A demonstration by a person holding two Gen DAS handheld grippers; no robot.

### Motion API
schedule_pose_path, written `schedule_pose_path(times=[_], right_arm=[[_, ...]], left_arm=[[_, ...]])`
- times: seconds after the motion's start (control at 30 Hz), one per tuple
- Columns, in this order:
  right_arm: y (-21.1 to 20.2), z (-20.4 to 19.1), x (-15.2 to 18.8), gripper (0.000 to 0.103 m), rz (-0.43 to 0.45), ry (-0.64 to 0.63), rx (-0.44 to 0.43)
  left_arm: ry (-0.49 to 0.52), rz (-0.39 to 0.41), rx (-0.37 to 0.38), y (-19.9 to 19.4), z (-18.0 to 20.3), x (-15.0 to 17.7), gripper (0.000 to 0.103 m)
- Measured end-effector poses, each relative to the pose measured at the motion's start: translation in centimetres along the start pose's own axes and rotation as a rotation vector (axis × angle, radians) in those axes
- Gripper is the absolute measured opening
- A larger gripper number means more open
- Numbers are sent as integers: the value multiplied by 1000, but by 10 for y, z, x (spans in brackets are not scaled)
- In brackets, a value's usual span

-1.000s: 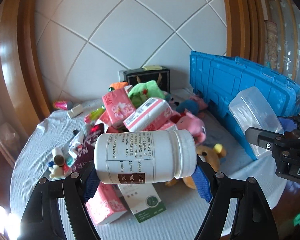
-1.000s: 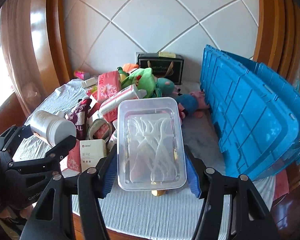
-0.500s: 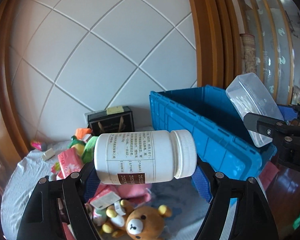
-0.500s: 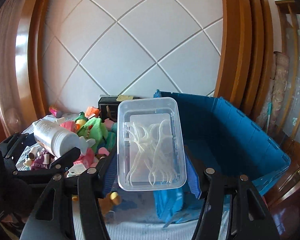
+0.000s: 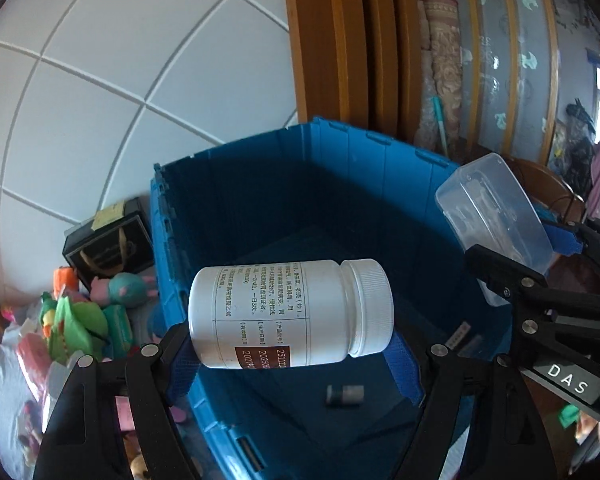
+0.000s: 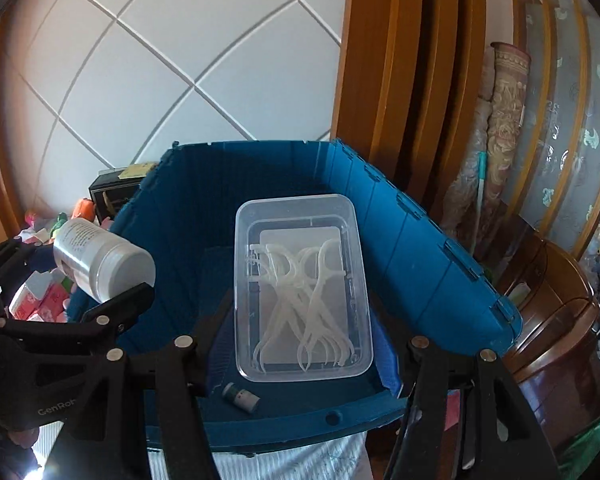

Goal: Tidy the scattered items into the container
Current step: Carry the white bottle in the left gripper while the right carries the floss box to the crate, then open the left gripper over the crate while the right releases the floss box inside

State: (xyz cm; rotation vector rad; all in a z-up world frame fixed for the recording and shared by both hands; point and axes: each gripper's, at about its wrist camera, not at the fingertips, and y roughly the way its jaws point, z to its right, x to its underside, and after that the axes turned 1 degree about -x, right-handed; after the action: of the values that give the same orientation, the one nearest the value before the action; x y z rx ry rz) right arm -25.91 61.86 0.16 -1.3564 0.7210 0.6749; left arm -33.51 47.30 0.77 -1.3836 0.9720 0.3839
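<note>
Bottle [image 5: 290,314] pinched in my left claw [image 5: 296,356], above the blue crate [image 5: 384,168].
My right claw [image 6: 302,344] pinches the floss box [image 6: 302,292] over it too; a small vial [image 6: 241,397] lies inside, toys [image 5: 80,320] beside.

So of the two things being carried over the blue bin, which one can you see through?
The clear plastic box of white floss picks in the right gripper; the white pill bottle in the left gripper is opaque.
</note>
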Motion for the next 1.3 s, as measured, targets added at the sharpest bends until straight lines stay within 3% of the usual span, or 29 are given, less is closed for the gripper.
schedule_pose_path(times=[0.07,0.27,0.9,1.03,1.3], right_arm=[[16,11,2,59,-48,6,-1],[38,24,0,59,-109,12,0],[31,27,-1,59,-89,8,9],[26,30,-1,81,-75,19,36],[3,28,1,82,-34,41,43]], left_arm=[[28,-65,-19,13,11,5,79],[42,-149,-6,27,23,-3,79],[10,-135,-21,28,21,-8,85],[8,-120,-14,23,21,-6,86],[-9,-52,-16,-7,9,-2,88]])
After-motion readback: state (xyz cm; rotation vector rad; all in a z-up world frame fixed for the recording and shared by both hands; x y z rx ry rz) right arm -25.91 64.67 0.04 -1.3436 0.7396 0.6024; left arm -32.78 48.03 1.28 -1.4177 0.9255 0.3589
